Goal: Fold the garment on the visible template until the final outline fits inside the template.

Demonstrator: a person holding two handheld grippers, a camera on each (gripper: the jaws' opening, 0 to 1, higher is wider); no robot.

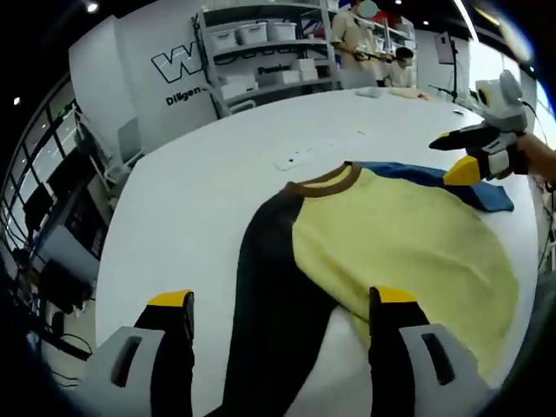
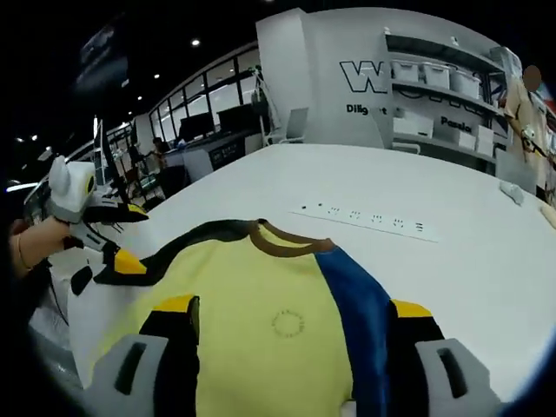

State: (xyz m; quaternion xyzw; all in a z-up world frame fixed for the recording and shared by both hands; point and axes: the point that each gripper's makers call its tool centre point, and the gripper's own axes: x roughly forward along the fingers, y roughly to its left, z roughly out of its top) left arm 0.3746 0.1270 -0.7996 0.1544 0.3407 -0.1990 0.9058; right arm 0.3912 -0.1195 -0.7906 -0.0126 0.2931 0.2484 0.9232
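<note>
1. Left gripper view: garment [image 1: 391,243] lies flat on white table [image 1: 200,200], yellow body, brown collar, black sleeve [image 1: 269,295] toward cam, blue sleeve [image 1: 452,182] on far side.
2. Left gripper [image 1: 282,317] jaws spread, nothing between, hovering over black sleeve.
3. Right gripper [image 1: 473,156] at blue sleeve; grip state can't tell.
4. Right gripper view: own jaws apart above yellow body [image 2: 261,330], nothing pinched.

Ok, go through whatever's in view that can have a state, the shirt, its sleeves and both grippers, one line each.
yellow shirt: lying flat on the white table, front up, not yet folded.
black sleeve: stretched out along the table.
blue sleeve: spread out beside the body.
left gripper: jaws open, over the black sleeve and shirt edge.
right gripper: jaws open, over the shirt body.
</note>
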